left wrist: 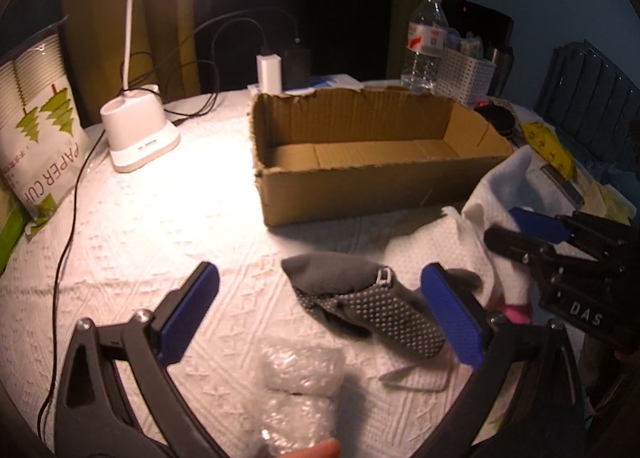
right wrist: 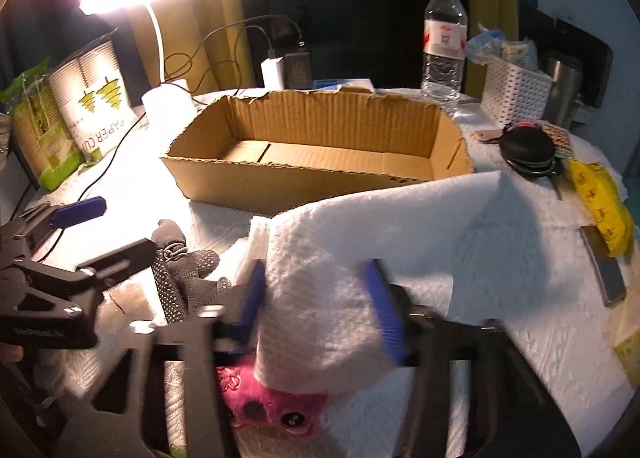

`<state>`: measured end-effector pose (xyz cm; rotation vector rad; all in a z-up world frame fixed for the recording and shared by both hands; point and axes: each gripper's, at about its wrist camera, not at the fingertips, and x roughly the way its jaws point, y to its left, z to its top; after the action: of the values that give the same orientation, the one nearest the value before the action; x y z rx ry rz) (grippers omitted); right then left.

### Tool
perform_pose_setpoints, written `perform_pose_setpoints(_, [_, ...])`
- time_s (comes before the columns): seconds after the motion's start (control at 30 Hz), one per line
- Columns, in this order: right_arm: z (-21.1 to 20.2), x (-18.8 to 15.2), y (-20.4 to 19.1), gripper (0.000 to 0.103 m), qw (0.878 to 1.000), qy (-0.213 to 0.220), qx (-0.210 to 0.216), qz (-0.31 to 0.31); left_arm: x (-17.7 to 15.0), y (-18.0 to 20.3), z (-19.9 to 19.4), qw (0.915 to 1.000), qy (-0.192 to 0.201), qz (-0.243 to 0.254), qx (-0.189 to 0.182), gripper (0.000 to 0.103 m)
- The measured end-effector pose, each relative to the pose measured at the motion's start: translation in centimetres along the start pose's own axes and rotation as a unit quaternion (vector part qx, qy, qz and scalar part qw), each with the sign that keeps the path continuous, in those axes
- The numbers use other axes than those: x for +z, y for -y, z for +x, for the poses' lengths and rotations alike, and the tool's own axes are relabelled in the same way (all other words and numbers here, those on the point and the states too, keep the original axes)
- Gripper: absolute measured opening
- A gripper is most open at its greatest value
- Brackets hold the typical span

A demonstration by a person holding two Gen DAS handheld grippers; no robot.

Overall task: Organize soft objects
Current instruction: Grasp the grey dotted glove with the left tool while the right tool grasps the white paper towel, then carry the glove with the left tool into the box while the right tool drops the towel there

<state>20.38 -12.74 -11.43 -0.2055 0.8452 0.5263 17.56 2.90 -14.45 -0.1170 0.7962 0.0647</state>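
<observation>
A grey dotted glove (left wrist: 360, 300) lies on the white table cover, between the fingers of my open left gripper (left wrist: 320, 314), nearer the right pad. It also shows in the right wrist view (right wrist: 180, 270). My right gripper (right wrist: 320, 310) is shut on a white paper towel (right wrist: 352, 250) that drapes forward over the table. A pink plush toy (right wrist: 272, 406) lies under the towel, below that gripper. An open cardboard box (left wrist: 368, 162) stands behind, with nothing inside; it also shows in the right wrist view (right wrist: 320, 154).
A clear bubble-wrap bag (left wrist: 300, 390) lies near my left gripper. A white lamp base (left wrist: 140, 134) and paper cup pack (left wrist: 36, 130) stand left. A water bottle (right wrist: 444, 42), white basket (right wrist: 516, 86), black case (right wrist: 528, 154) and yellow packet (right wrist: 600, 206) stand at right.
</observation>
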Motion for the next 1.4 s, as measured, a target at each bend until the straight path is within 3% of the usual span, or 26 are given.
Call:
perform_pose_setpoints(0.03, [0.0, 0.0, 0.1, 0.022, 1.000, 0.003, 0.000, -0.003, 0.1, 0.2, 0.4, 1.0000, -0.005, 0.001, -0.002, 0.101])
perform_pose_setpoints(0.13, [-0.4, 0.1, 0.6, 0.014, 1.000, 0.017, 0.004, -0.004, 0.3, 0.7, 1.1, 0.9998, -0.017, 0.005, -0.005, 0.101])
perform_pose_setpoints(0.2, [-1.0, 0.1, 1.2, 0.009, 1.000, 0.029, 0.007, 0.000, 0.3, 1.0, 1.7, 0.9996, -0.027, 0.006, -0.010, 0.090])
perform_pose_setpoints(0.27, [-1.8, 0.2, 1.9, 0.009, 0.999, 0.041, 0.011, 0.009, 0.3, 1.3, 2.1, 0.9994, -0.034, 0.007, -0.007, 0.086])
perform_pose_setpoints(0.4, [-3.5, 0.2, 3.0, 0.009, 0.998, 0.066, 0.010, 0.022, 0.0, 1.7, 2.6, 0.9986, -0.046, 0.003, -0.024, 0.057])
perform_pose_setpoints(0.53, [-5.3, 0.4, 4.1, 0.009, 0.995, 0.091, 0.002, 0.027, -0.1, 2.4, 2.5, 0.9981, -0.045, 0.014, -0.041, 0.046])
perform_pose_setpoints(0.7, [-7.4, 0.9, 5.4, 0.009, 0.992, 0.120, -0.006, 0.038, 0.8, 2.2, 0.7, 0.9984, -0.022, 0.002, -0.053, 0.045])
perform_pose_setpoints(0.97, [-9.8, 2.9, 6.2, 0.009, 0.986, 0.165, -0.014, 0.030, 4.3, 1.9, -3.0, 0.9974, 0.047, 0.007, -0.054, 0.045])
perform_pose_setpoints(1.4, [-8.3, 7.1, 6.4, 0.009, 0.981, 0.191, 0.009, 0.015, 9.6, 0.8, -3.5, 0.9928, 0.113, 0.003, -0.040, 0.045])
